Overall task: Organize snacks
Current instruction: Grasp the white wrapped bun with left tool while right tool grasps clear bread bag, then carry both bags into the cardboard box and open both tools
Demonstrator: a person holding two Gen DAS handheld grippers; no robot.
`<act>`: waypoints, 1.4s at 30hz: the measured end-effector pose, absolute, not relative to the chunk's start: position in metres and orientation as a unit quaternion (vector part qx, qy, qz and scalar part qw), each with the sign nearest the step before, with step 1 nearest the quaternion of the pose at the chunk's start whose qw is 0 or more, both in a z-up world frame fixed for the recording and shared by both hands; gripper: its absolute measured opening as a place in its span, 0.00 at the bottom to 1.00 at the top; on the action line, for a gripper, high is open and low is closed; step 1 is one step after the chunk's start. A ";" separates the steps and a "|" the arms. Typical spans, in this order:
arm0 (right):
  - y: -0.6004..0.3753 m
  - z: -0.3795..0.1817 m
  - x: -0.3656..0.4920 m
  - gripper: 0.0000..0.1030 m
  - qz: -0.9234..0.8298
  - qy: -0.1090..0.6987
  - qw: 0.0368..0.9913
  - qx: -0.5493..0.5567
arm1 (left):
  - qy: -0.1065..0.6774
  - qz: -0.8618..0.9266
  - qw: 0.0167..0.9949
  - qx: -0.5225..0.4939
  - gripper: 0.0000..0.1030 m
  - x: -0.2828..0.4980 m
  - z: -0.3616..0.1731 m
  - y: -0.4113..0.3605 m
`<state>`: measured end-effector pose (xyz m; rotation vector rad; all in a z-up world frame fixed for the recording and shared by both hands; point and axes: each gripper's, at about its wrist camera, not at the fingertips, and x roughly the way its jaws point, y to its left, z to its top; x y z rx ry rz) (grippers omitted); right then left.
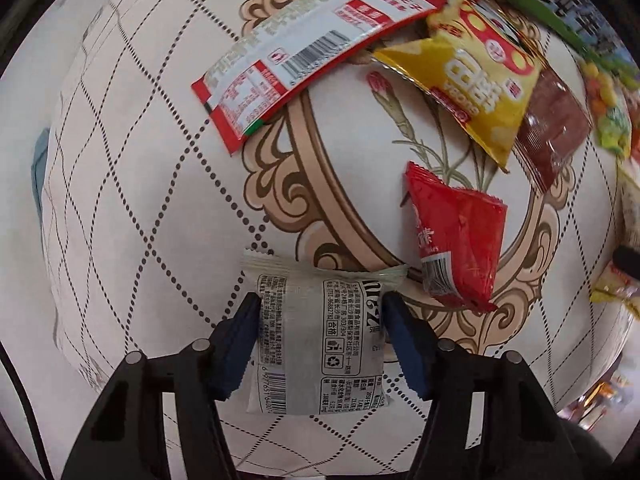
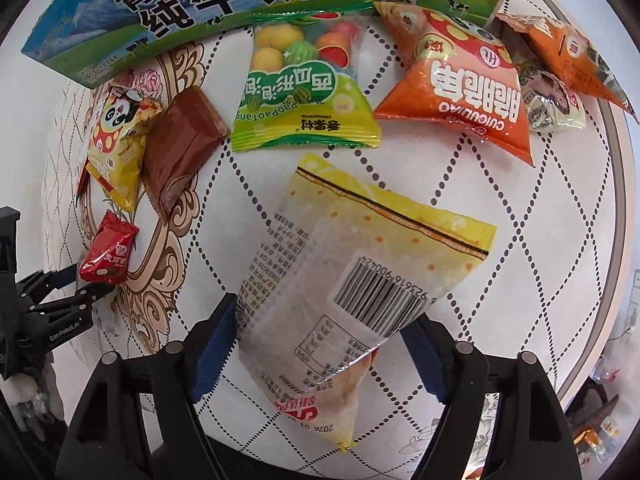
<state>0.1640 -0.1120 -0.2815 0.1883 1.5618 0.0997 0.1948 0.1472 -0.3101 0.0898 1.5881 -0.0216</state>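
My left gripper (image 1: 322,332) is shut on a small white snack packet (image 1: 320,340) with black print and holds it over the patterned tablecloth. My right gripper (image 2: 320,344) is shut on a yellow and clear snack bag (image 2: 352,280) with a barcode. In the left wrist view a red packet (image 1: 456,240) lies just right of the white packet. Further off lie a long red and white packet (image 1: 304,48), a yellow chip bag (image 1: 476,84) and a brown bar (image 1: 552,120).
In the right wrist view a milk carton box (image 2: 192,4) stands at the back. In front of it lie a green gum bag (image 2: 304,96), an orange bag (image 2: 460,92), a brown bar (image 2: 180,140), a yellow panda bag (image 2: 116,136) and a small red packet (image 2: 110,254). The table edge (image 2: 624,200) curves at right.
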 end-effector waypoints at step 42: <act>-0.127 -0.277 0.107 0.64 0.047 0.691 0.715 0.097 | 0.728 -0.005 0.682 -0.062 0.57 0.104 -0.350 0.077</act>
